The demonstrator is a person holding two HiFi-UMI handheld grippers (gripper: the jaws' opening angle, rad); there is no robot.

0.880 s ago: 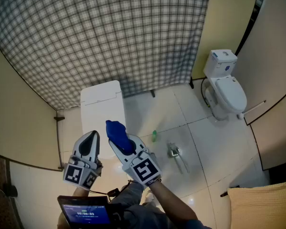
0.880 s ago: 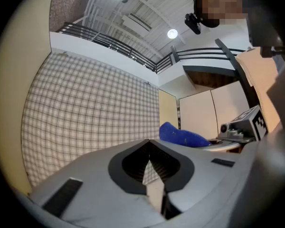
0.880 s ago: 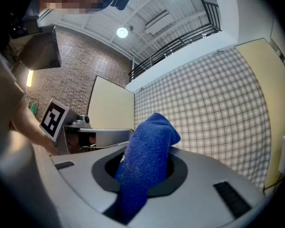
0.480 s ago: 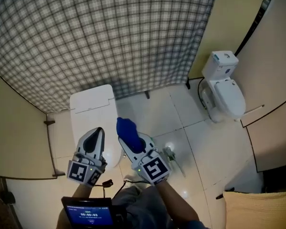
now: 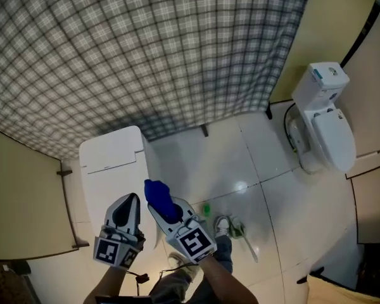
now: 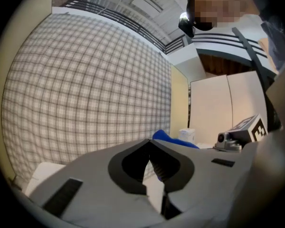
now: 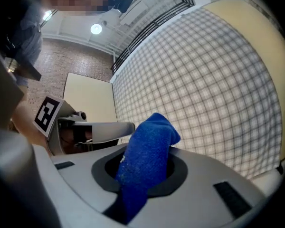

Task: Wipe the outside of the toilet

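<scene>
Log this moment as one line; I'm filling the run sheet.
left gripper shut, empty | right gripper shut on blue cloth | far toilet untouched

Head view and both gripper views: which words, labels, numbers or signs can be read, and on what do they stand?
No readable text in any view.
Pattern only, no words: left marker cube, right marker cube, black-and-white squares.
Too small to read: blue patch on the right-hand toilet's tank.

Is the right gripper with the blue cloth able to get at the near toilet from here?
Probably yes: the right gripper, shut on the blue cloth, hangs at the edge of the near toilet with nothing between them; the left gripper is aside.
</scene>
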